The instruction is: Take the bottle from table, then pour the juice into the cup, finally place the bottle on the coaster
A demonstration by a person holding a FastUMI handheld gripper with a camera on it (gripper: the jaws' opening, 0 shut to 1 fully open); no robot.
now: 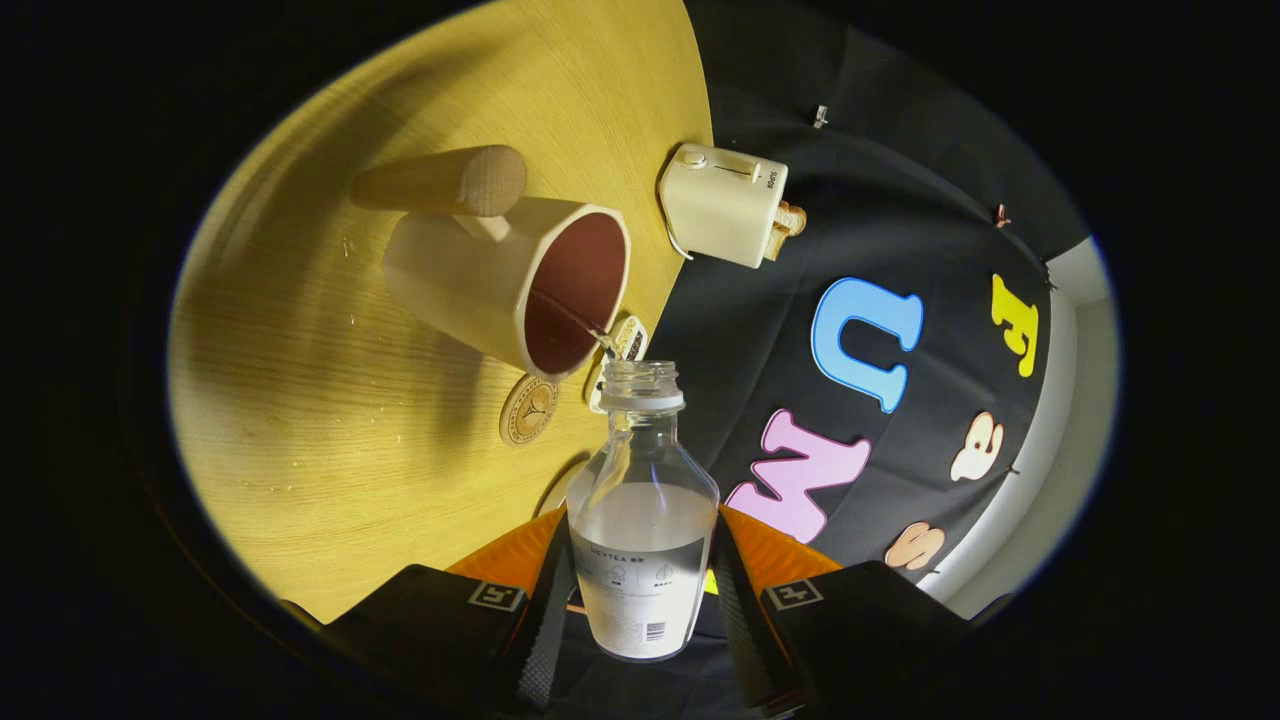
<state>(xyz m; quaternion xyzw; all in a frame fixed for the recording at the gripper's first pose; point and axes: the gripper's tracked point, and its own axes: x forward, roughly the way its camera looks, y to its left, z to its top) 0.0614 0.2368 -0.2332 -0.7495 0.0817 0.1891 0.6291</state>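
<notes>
My gripper (640,590) is shut on a clear bottle (640,470), with both fingers pressing its labelled lower body. The bottle has no cap and holds pale liquid in the part near my fingers. The whole view is tilted, so the table stands nearly on edge. Just beyond the bottle's mouth is a cream cup (500,280) with a brown inside and a wooden handle (445,180). A thin stream (585,325) runs from the mouth over the cup's rim. A round wooden coaster (528,408) lies on the table beside the cup's rim, off to one side of the bottle.
The yellow wooden table (330,420) ends just past the cup. A cream toaster (725,205) with bread in it stands at that edge. A small white object (628,340) lies right behind the bottle's mouth.
</notes>
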